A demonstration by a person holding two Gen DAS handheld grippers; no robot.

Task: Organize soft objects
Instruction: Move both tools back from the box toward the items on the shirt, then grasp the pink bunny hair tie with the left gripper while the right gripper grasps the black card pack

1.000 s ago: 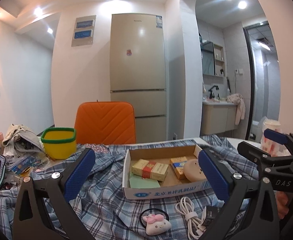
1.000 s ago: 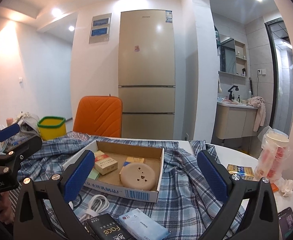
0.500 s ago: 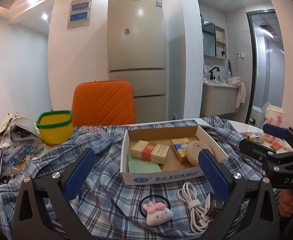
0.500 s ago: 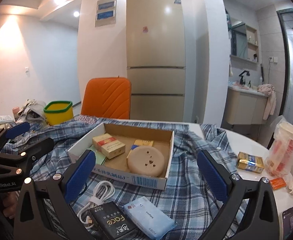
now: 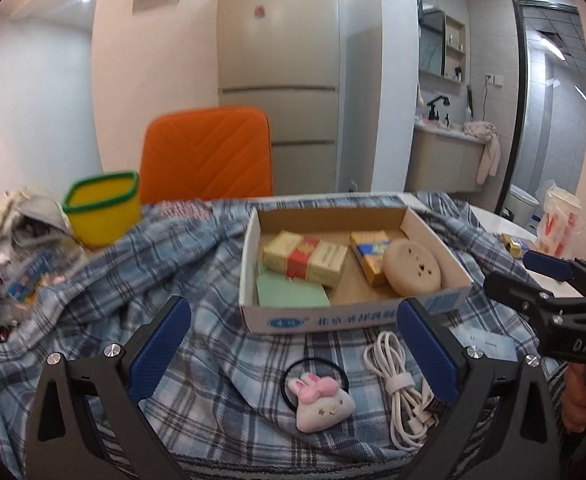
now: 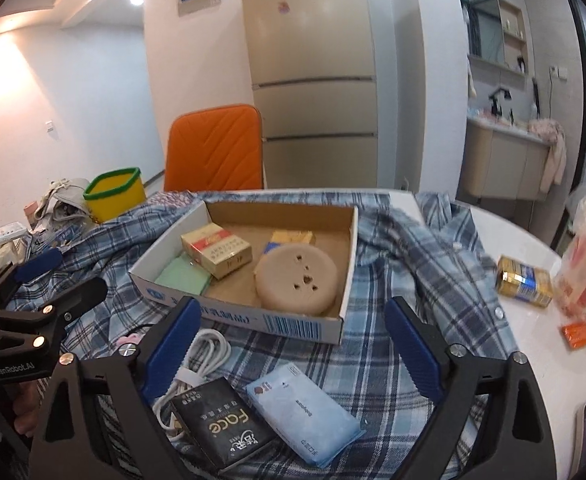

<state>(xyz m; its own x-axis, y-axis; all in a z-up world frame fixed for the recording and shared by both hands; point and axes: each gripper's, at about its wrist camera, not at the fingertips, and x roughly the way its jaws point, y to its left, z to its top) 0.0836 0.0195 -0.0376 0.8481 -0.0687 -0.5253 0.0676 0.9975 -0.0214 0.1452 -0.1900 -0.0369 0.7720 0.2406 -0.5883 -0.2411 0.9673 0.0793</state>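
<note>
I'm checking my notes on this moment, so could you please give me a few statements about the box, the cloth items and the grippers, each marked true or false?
1. The round tan pad lies inside the box. True.
2. The bunny hair tie is in the box. False: it lies on the plaid shirt in front of it.
3. The left gripper grips the white cable. False: its jaws are open and empty.
4. The right gripper holds nothing. True.
5. The yellow tub is lying tipped over. False: it stands upright.

Blue-and-white plaid shirt, orange chair, yellow green-rimmed tub, pink-and-white bunny hair tie, pale blue tissue pack.
</note>
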